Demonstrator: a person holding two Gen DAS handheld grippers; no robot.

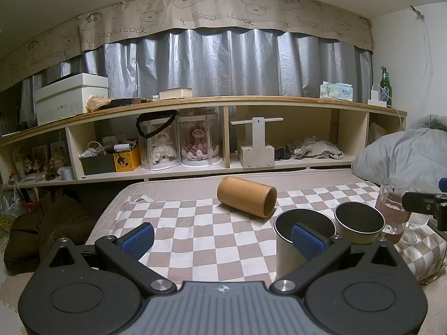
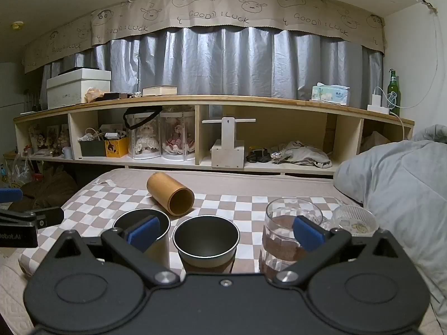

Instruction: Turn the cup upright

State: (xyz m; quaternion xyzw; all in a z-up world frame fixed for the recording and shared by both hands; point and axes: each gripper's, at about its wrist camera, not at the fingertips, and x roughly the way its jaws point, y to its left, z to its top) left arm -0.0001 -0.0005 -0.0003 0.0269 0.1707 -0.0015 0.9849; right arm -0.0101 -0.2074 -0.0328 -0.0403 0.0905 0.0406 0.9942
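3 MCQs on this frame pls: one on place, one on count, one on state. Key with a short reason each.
1. Where does the bamboo cup lie?
A. behind the two metal cups
B. inside the glass mug
C. on the shelf

2. How many cups stand upright on the checked cloth, counting the small ribbed glass?
A. one
B. four
C. six

3. How do the right tongs stand?
A. shut on the bamboo cup
B. shut on the mug
C. open, holding nothing

Key: 1 A, it rests on its side beyond them. 2 B, tall metal cup, short metal cup, glass mug, ribbed glass. 3 C, blue pads wide apart, nothing between.
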